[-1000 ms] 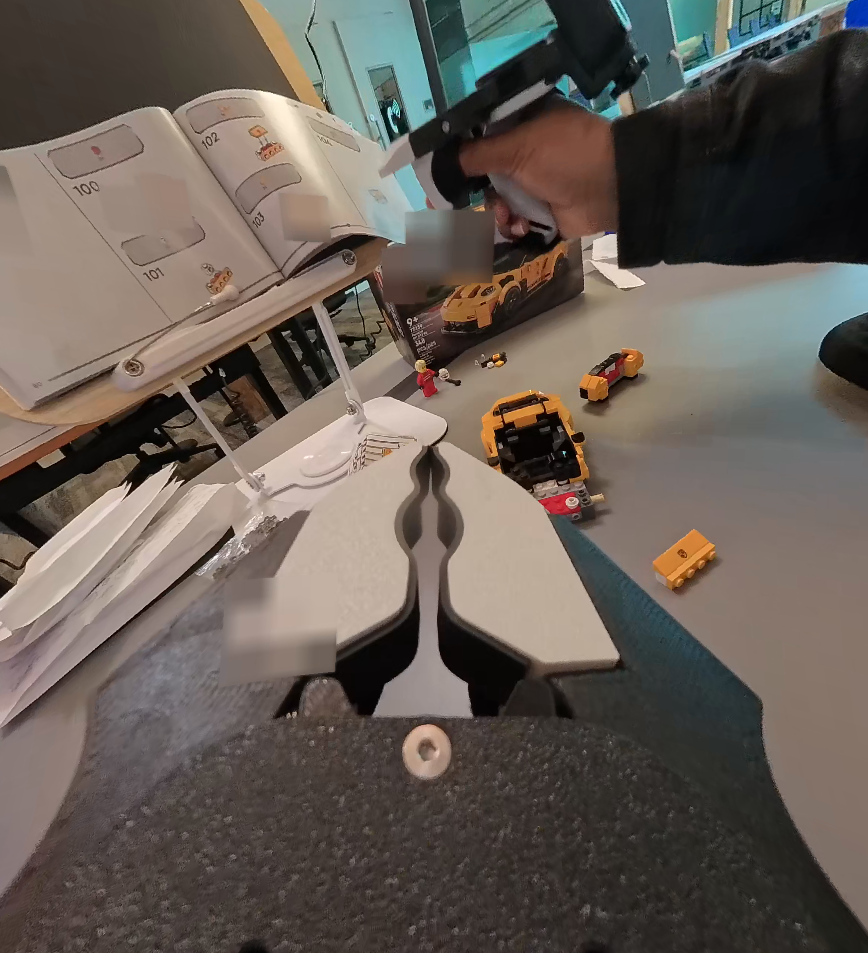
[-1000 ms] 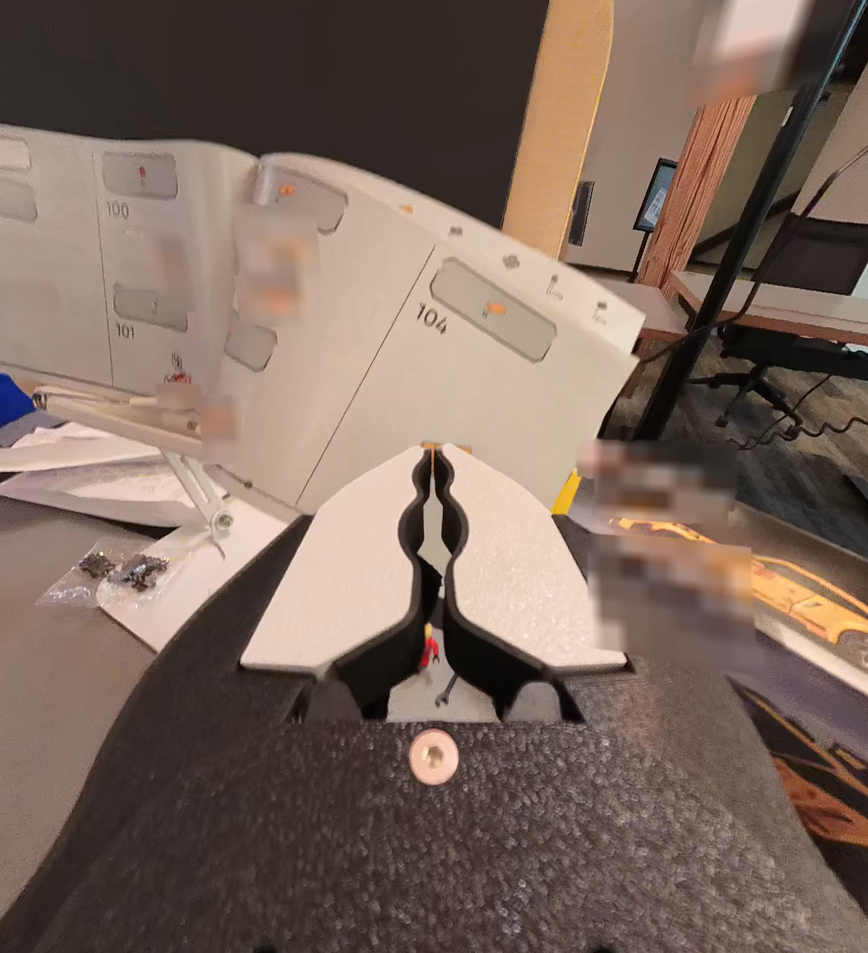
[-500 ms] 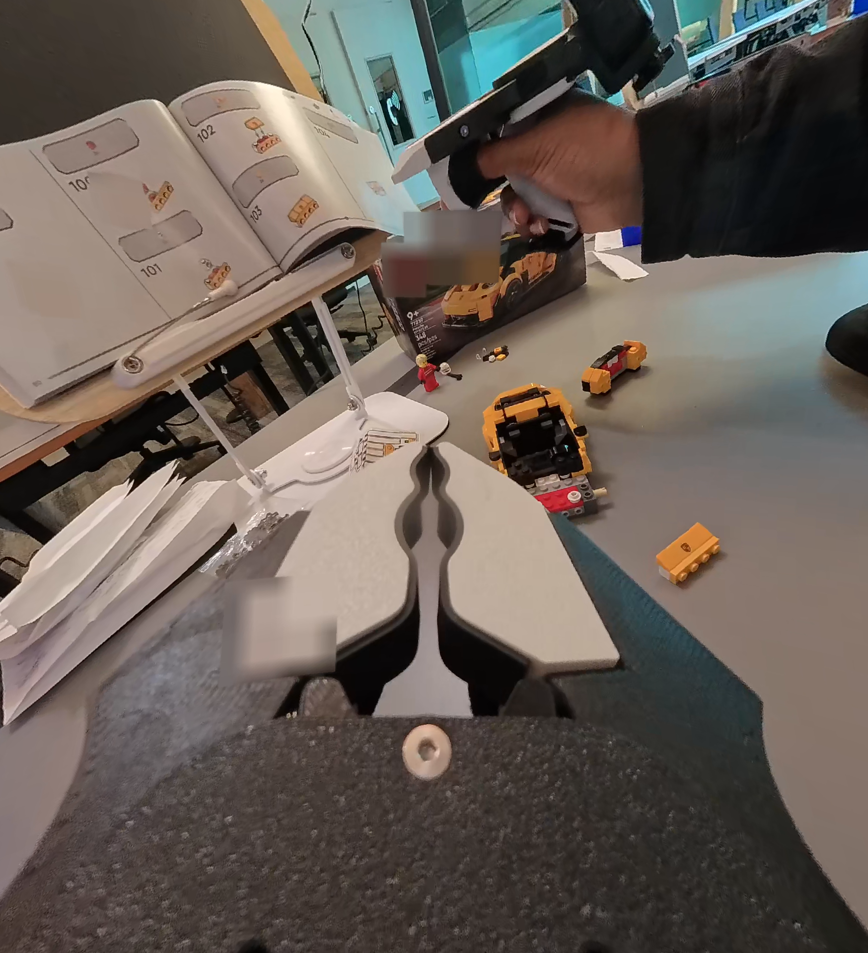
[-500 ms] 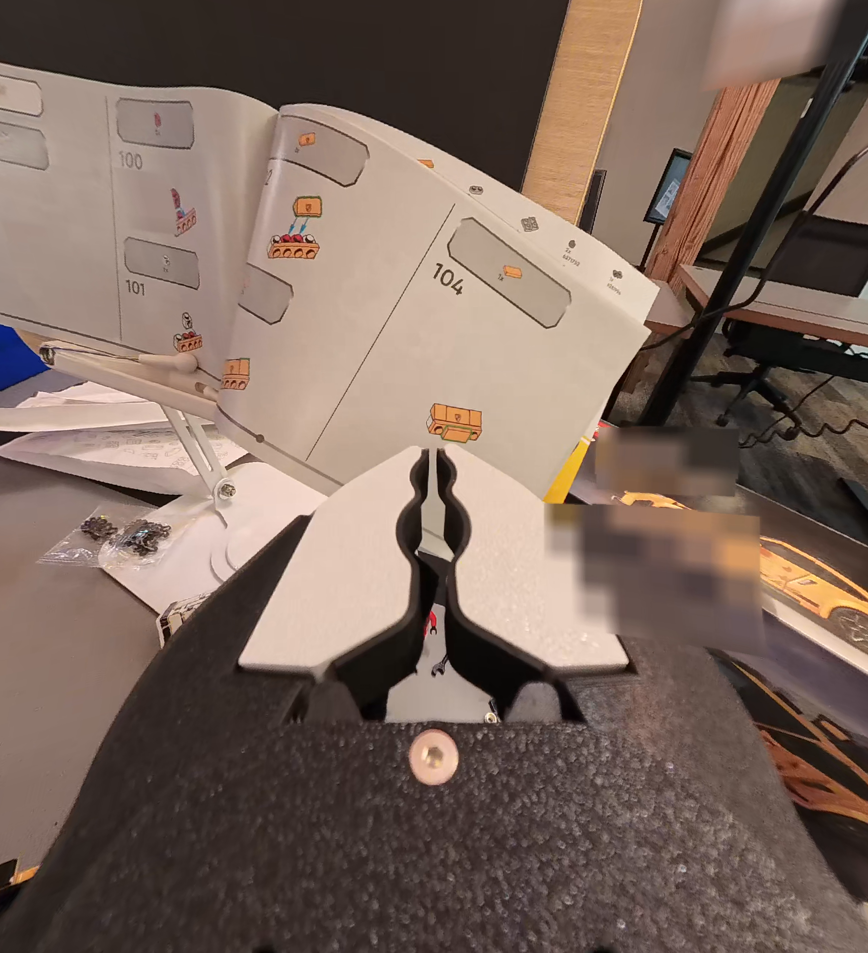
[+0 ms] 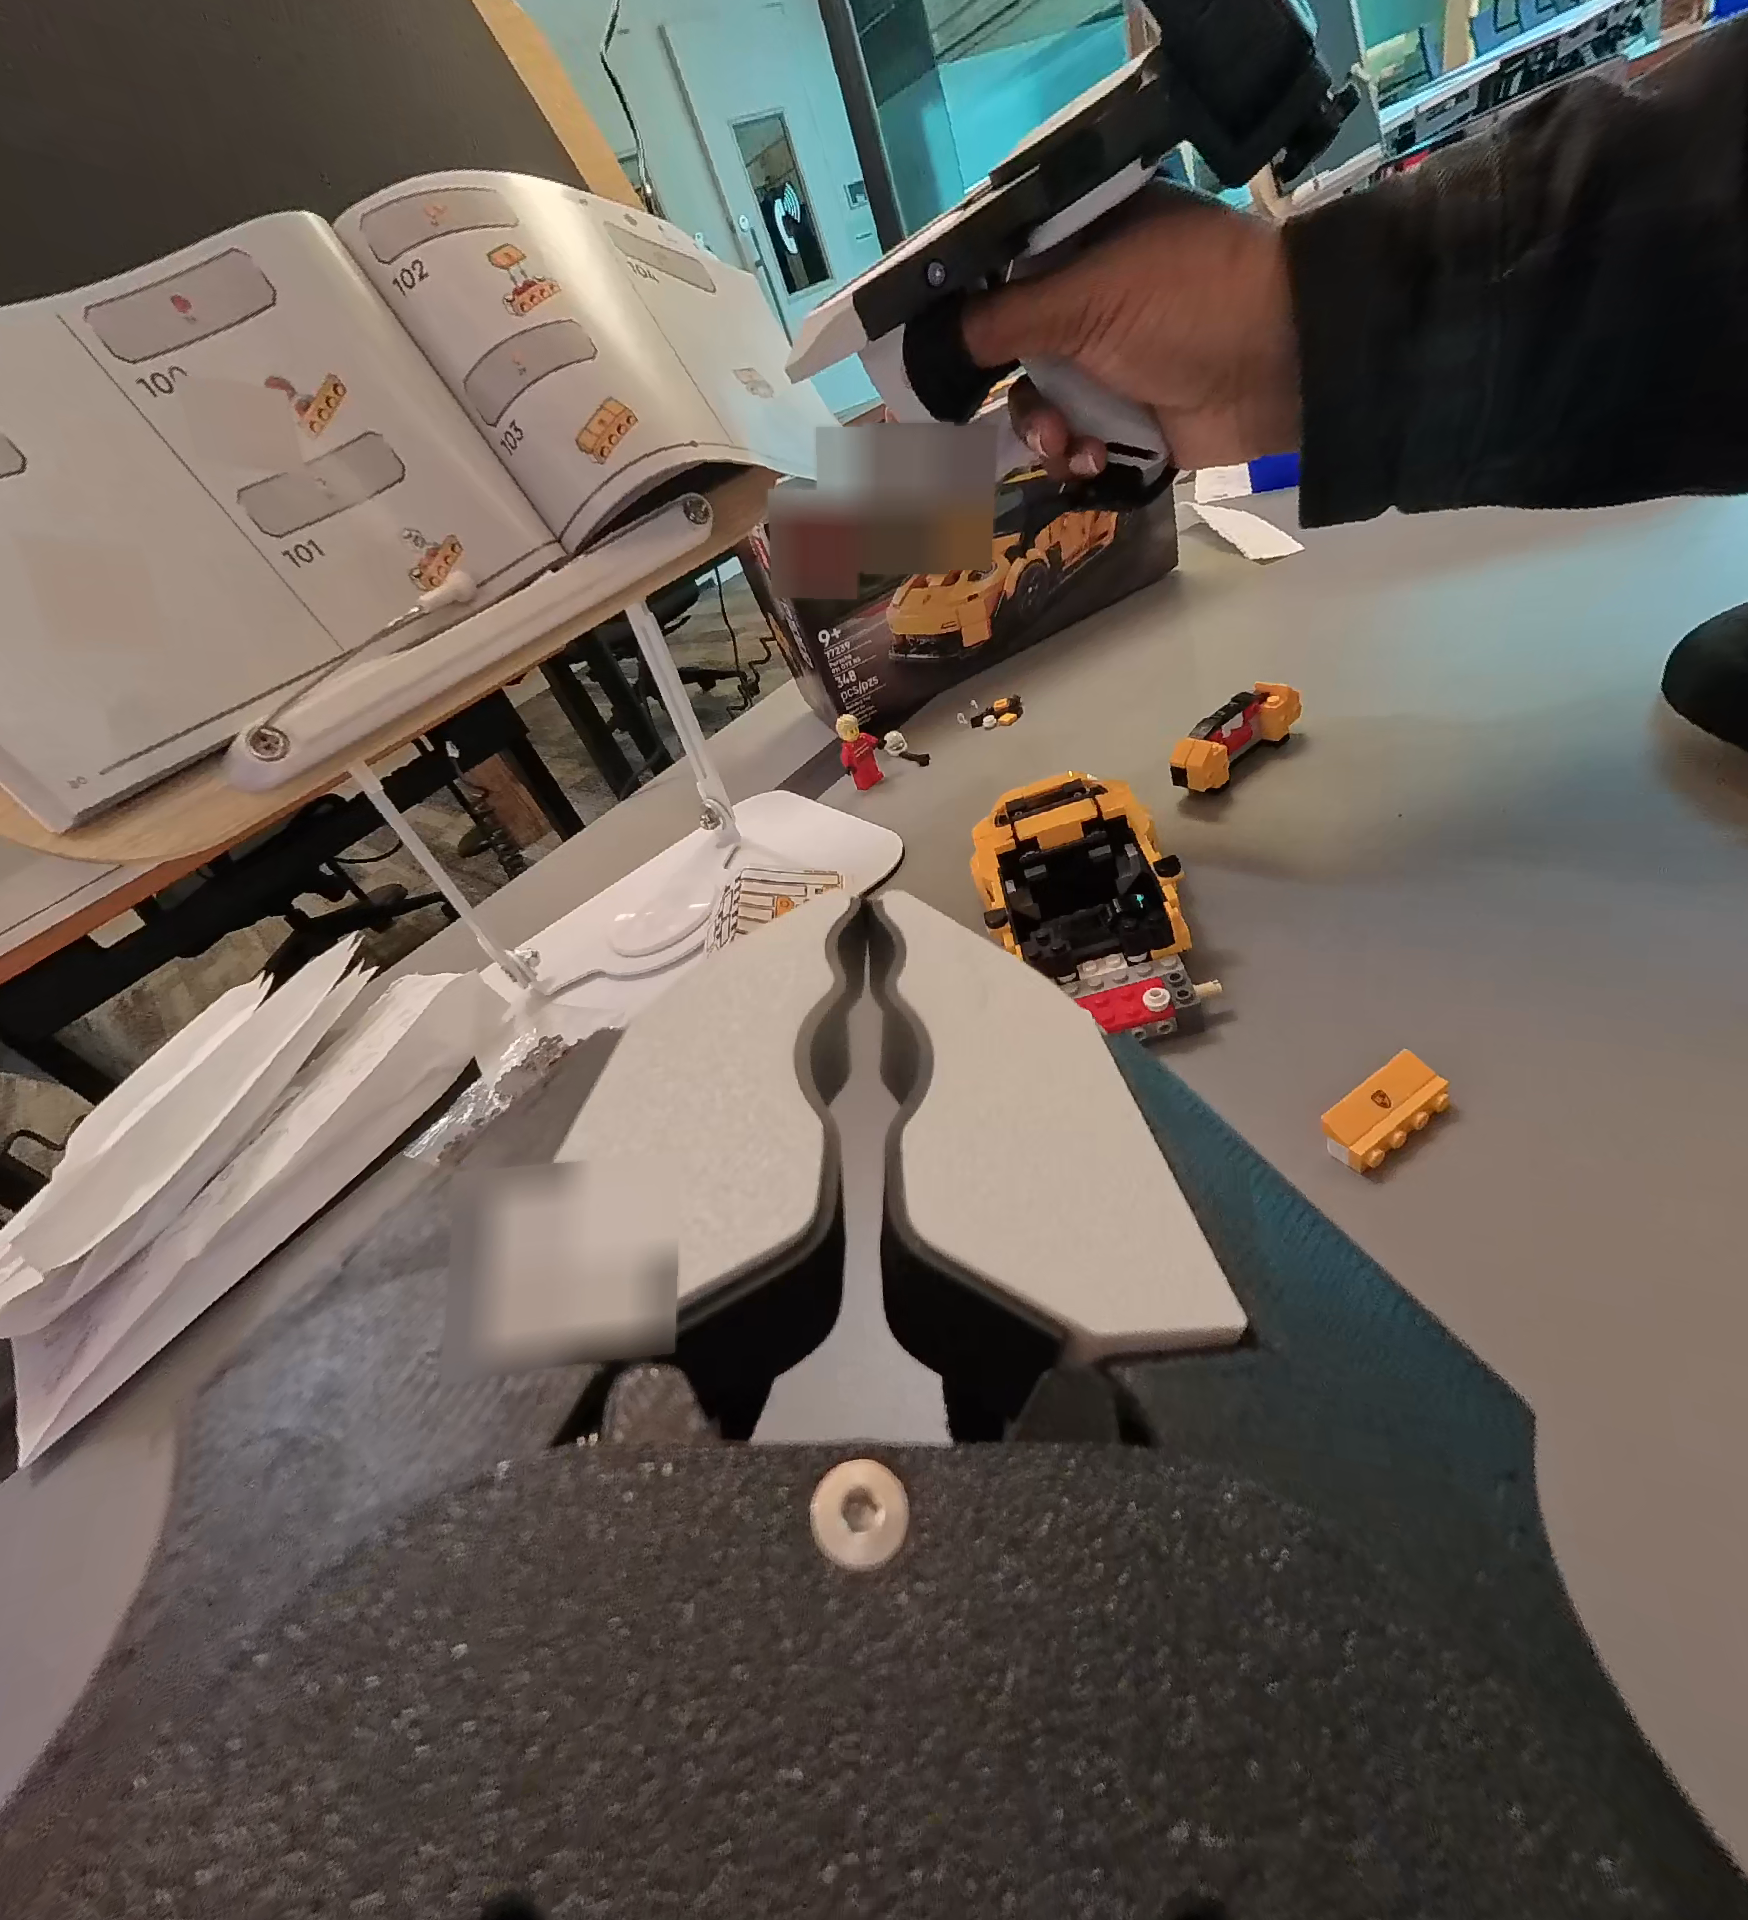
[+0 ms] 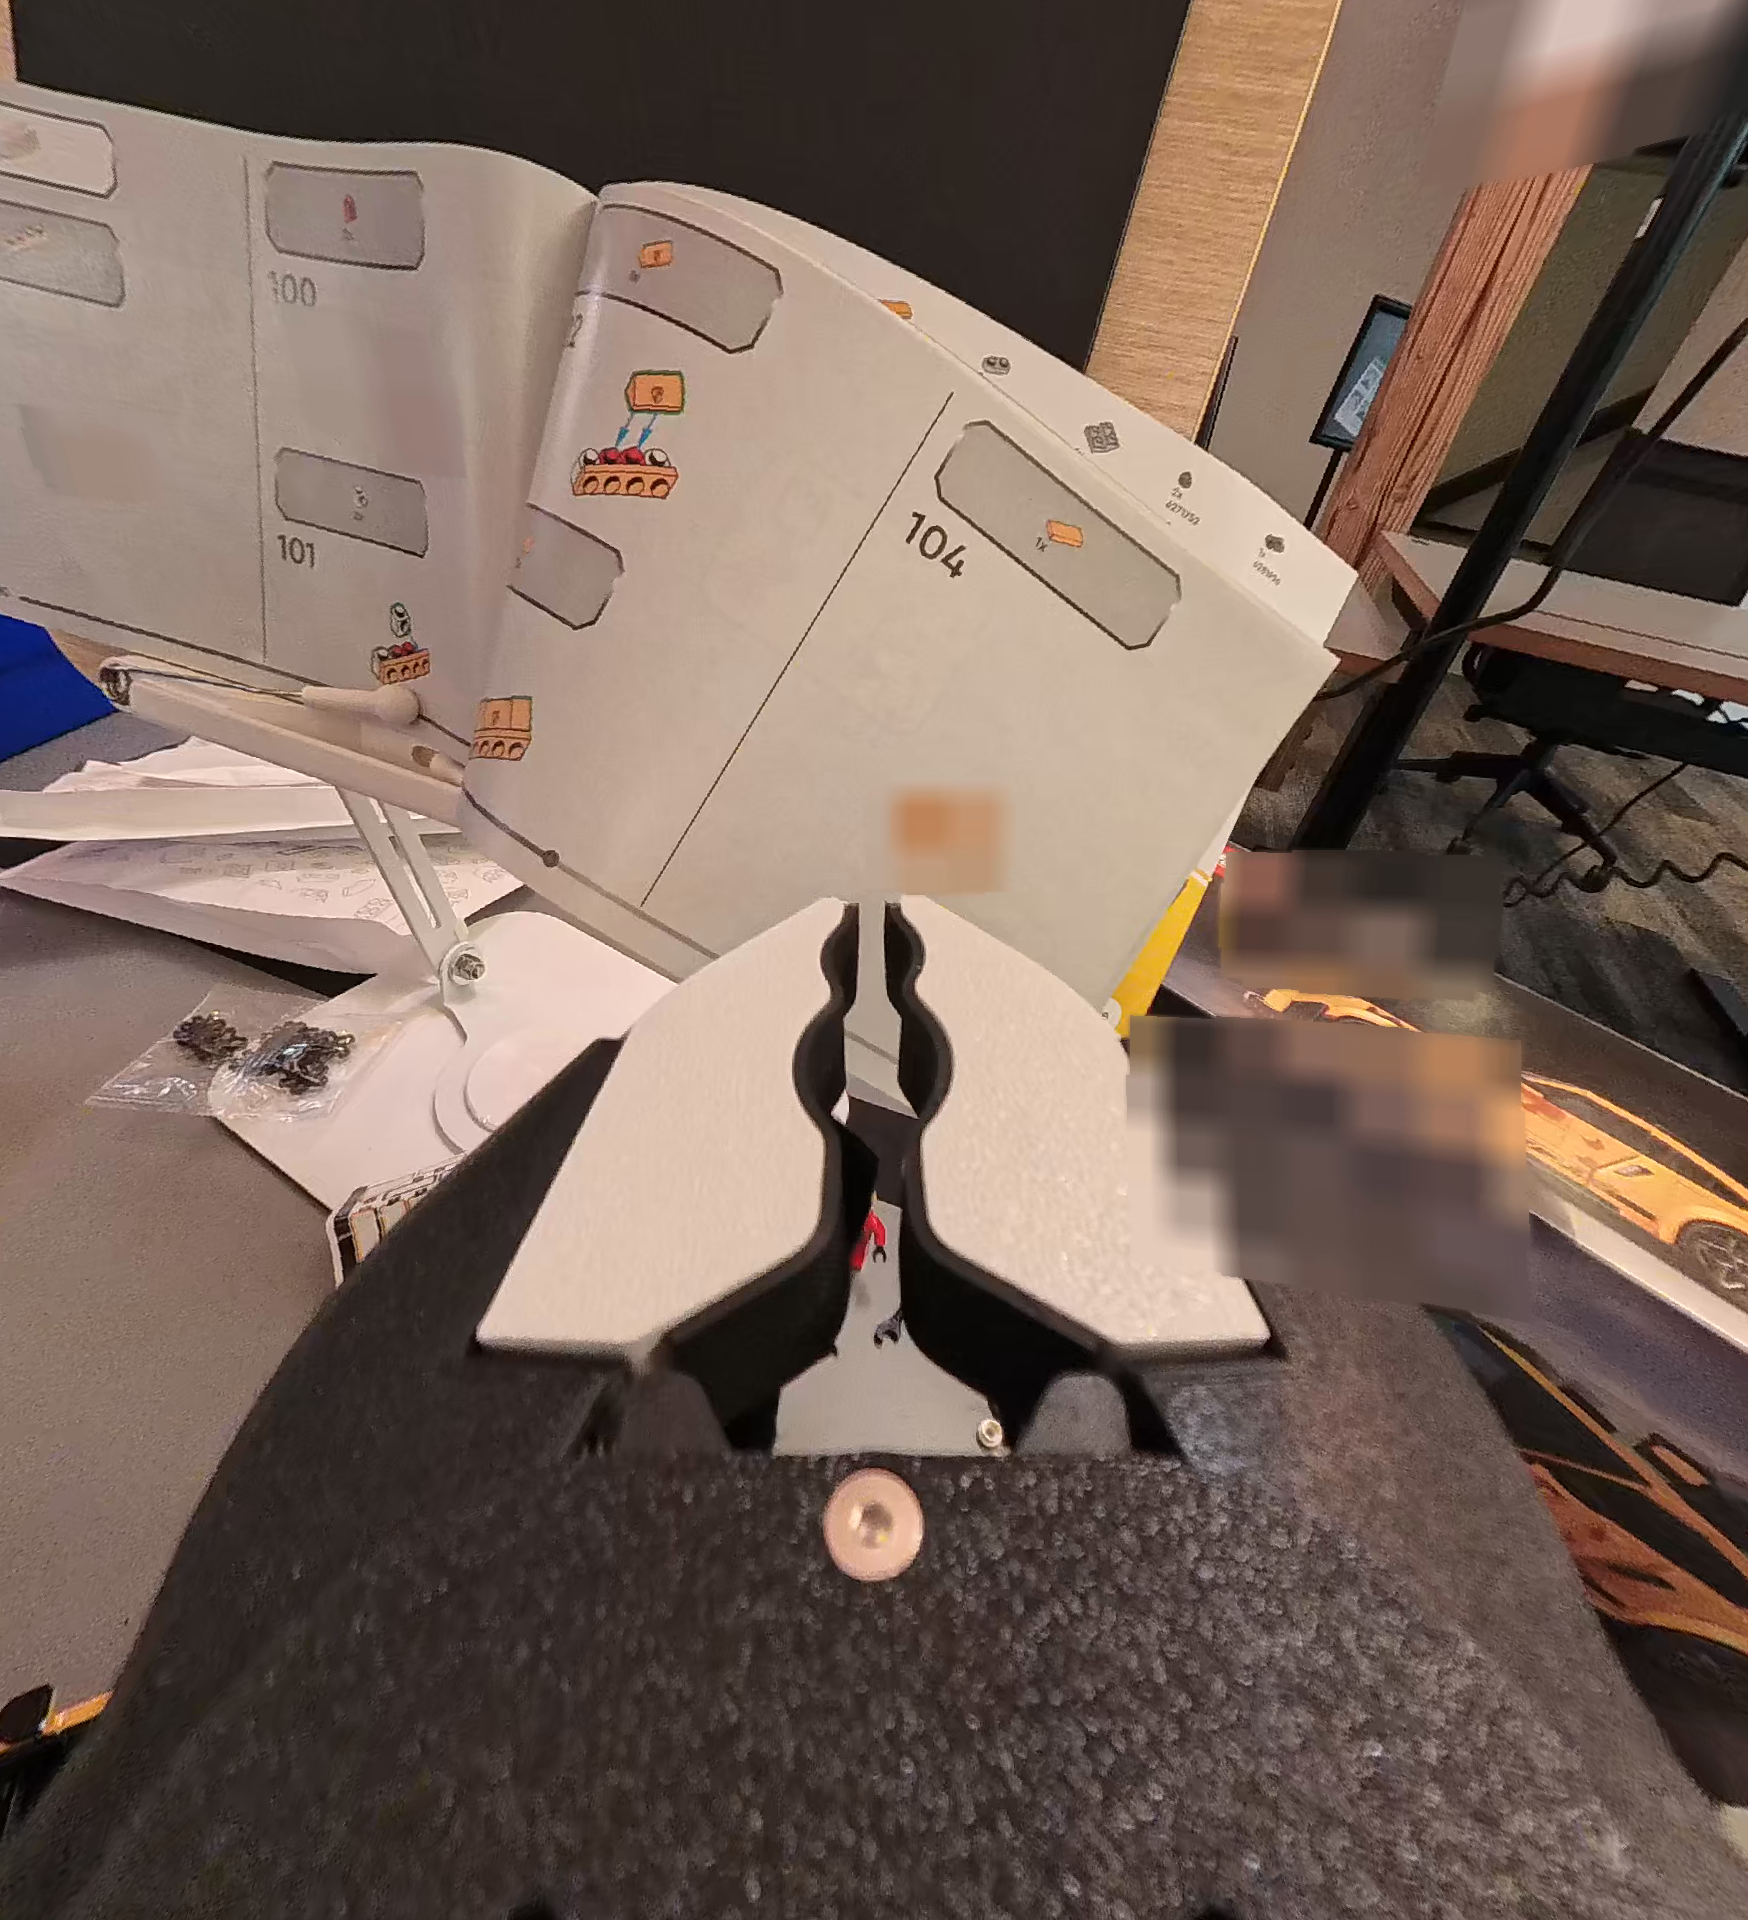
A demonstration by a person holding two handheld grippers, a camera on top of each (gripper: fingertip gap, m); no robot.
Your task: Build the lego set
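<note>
The right tool (image 6: 868,914) has drawn back a little from the instruction booklet (image 6: 849,623) over the last second, and its right-hand page, blurred before, now sits steady and readable. Its jaws are nearly together with nothing between them, tips aimed at the page's lower edge. The left tool (image 5: 865,909), jaws likewise narrow and empty, hovers low over the desk (image 5: 1472,935). Just ahead and to its right lies the half-built yellow car (image 5: 1078,883), its long axis running roughly away from the tool, red rear nearest. The small orange brick assembly (image 5: 1384,1110) lies apart, farther right, angled across the desk. The left tool appears nearer to both; the right is raised by the set's box (image 5: 1005,613).
</note>
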